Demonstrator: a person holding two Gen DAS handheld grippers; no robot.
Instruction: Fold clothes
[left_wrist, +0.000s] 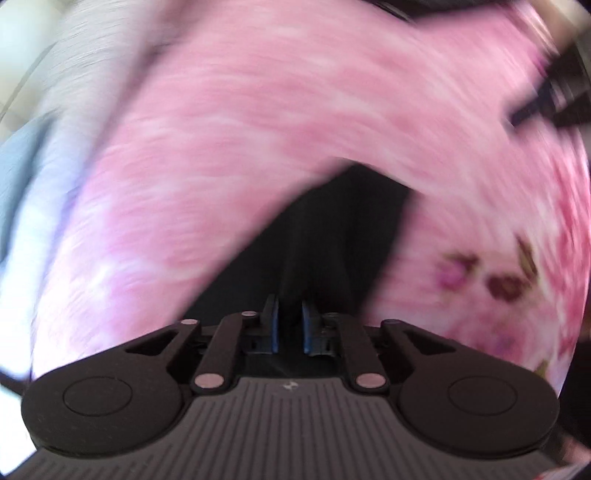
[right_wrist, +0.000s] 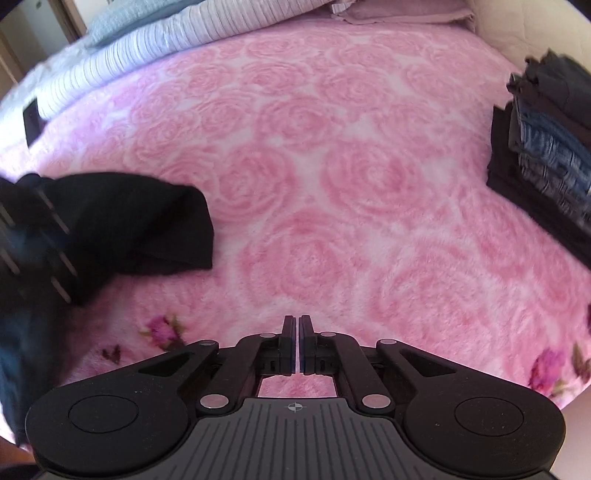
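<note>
A black garment (left_wrist: 343, 236) hangs from my left gripper (left_wrist: 290, 317), whose blue pads are shut on a fold of it; the view behind is blurred. In the right wrist view the same black garment (right_wrist: 140, 225) lies bunched at the left on the pink rose-patterned blanket (right_wrist: 332, 177), with the other gripper (right_wrist: 33, 240) blurred at its left end. My right gripper (right_wrist: 297, 332) is shut with nothing between its fingers, above the blanket near the front edge.
A stack of folded dark and blue clothes (right_wrist: 546, 155) sits at the right edge of the bed. Striped white bedding (right_wrist: 155, 40) and a pillow (right_wrist: 402, 11) lie along the far side. A small dark object (right_wrist: 31, 118) rests at the left.
</note>
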